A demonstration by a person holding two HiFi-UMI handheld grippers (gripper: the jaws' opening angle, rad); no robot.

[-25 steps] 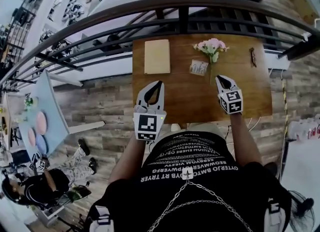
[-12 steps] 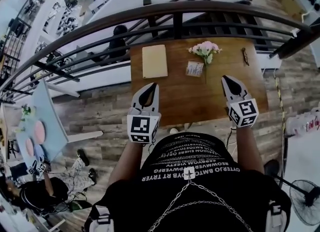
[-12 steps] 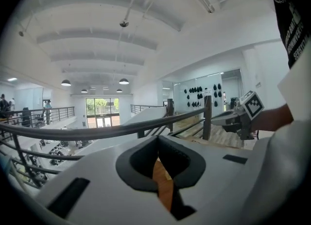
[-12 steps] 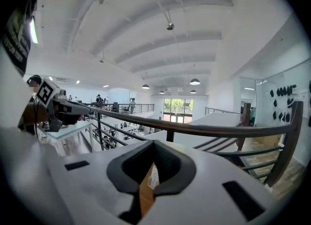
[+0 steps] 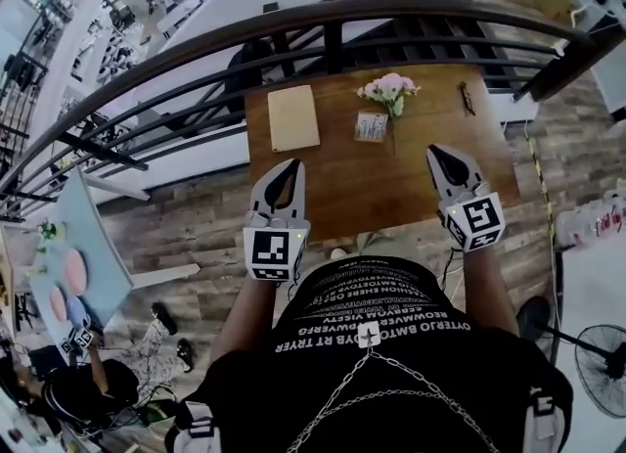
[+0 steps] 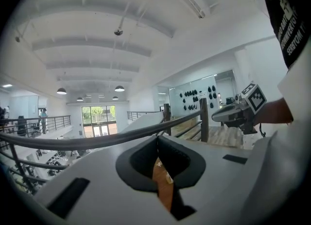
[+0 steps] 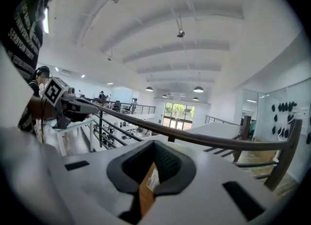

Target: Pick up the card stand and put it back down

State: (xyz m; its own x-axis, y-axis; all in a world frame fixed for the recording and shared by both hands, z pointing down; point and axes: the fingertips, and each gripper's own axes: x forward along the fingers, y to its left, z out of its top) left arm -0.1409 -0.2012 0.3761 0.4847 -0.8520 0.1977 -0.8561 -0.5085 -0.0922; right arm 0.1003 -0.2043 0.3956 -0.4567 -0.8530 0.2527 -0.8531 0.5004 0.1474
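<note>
A tan pad (image 5: 293,116) is lying at the bench's (image 5: 411,182) far left. Pink flowers (image 5: 389,89) are sitting far middle, and a dark railing (image 5: 333,19) is curving beyond.

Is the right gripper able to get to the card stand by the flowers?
Probably yes. Bare table lies ahead of the right gripper; only the thin flower stem lies beside the card stand on that side. The shut jaws must open first.
</note>
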